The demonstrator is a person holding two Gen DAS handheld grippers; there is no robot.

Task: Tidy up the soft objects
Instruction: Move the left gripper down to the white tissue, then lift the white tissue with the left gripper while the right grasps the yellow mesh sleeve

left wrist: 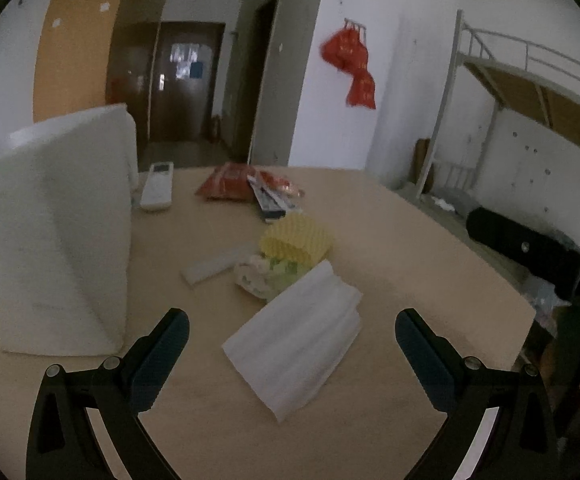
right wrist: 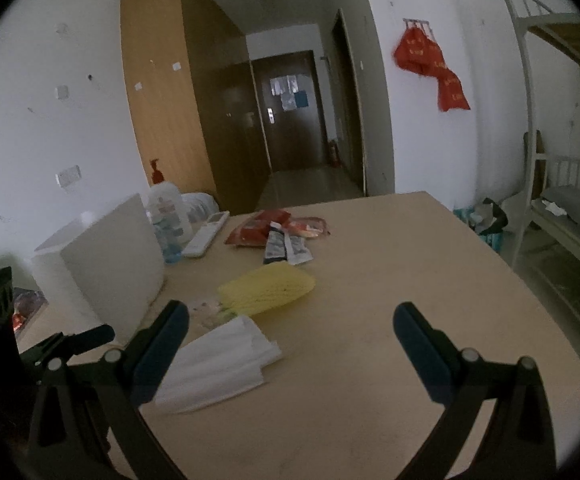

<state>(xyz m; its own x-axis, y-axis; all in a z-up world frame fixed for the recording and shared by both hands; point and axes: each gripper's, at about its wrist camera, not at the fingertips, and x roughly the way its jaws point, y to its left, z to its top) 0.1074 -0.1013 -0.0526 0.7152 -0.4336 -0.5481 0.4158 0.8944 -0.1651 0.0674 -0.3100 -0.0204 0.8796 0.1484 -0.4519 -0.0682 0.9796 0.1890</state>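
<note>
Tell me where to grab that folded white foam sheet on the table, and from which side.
Take the folded white foam sheet by its layered end, the edge nearest the yellow foam net, where the stacked folds lift slightly off the table. It lies flat, so a top pinch would likely catch only one layer. The open left gripper already straddles it; I'd come in low along its length and close across the stack.

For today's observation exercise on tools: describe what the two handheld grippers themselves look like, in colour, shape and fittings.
The left gripper and right gripper look alike: black angular frames forking into two arms, with round silver pivot bolts. Each finger carries a long, flat, dark blue textured pad. No cables, markings or sleeves show.
</note>
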